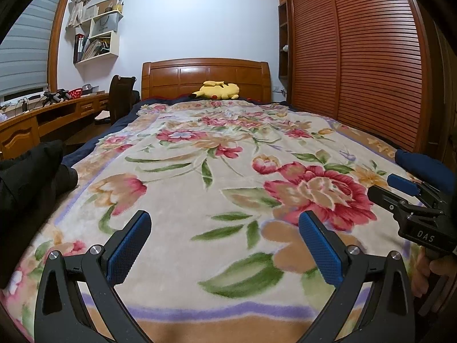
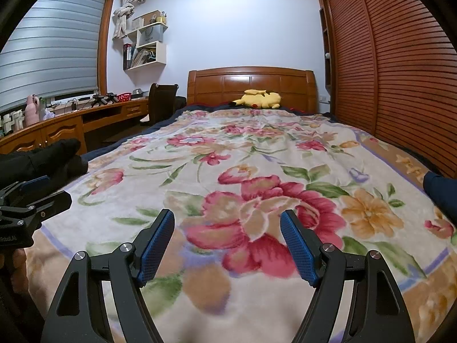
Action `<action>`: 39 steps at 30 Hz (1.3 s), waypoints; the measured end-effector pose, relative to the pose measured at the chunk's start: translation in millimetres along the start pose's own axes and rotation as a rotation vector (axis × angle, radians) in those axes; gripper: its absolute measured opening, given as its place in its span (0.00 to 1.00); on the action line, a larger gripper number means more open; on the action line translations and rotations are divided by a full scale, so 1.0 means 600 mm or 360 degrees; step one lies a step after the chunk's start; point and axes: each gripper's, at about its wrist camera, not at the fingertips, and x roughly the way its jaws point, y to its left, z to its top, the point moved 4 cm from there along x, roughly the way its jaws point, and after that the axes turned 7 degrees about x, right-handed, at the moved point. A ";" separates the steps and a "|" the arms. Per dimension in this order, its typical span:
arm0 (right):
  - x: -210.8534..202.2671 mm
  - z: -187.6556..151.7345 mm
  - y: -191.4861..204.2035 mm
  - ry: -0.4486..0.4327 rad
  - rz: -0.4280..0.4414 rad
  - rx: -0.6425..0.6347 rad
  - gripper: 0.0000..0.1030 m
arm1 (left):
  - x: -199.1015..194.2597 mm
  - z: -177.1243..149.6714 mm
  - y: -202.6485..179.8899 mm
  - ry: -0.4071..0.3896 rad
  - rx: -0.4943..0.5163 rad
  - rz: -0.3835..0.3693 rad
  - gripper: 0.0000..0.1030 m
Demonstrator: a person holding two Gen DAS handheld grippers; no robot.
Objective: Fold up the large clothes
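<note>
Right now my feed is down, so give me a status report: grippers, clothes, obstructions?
Left gripper open, empty. Right gripper open, empty. Black garment heaped at left bed edge, untouched. Floral blanket flat; yellow plush toy far off by headboard.

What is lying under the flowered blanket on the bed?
A dark blue cover shows beyond the edges of the flowered blanket on the left and far side. Anything under its middle is covered.

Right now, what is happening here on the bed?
A person holds a gripper in each hand above the floral blanket on the bed. The left gripper and the right gripper both stand open and empty. A black garment lies at the blanket's left edge, a dark blue one at its right edge. Neither is gripped; folding has not begun.
</note>
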 end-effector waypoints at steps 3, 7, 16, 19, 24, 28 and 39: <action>0.000 -0.001 0.000 -0.0003 -0.0004 -0.0006 0.76 | 0.000 0.000 0.000 0.0001 0.0001 0.0001 1.00; -0.001 0.000 -0.004 -0.0015 -0.0004 -0.0023 0.76 | 0.000 0.000 0.001 0.0000 -0.0001 0.0000 1.00; 0.000 -0.001 -0.005 -0.0016 -0.0001 -0.0025 0.76 | -0.001 -0.001 0.002 0.0000 0.0001 0.0004 1.00; 0.000 -0.001 -0.007 -0.0014 0.0002 -0.0026 0.76 | -0.003 -0.005 0.006 0.0003 -0.0004 0.0006 1.00; 0.000 -0.001 -0.007 -0.0014 0.0002 -0.0027 0.76 | -0.003 -0.005 0.006 0.0003 -0.0004 0.0007 1.00; 0.000 -0.001 -0.007 -0.0015 0.0003 -0.0026 0.76 | -0.002 -0.005 0.006 0.0003 -0.0002 0.0007 1.00; 0.000 0.000 -0.009 -0.0017 0.0003 -0.0026 0.76 | -0.002 -0.005 0.005 0.0004 -0.0001 0.0011 1.00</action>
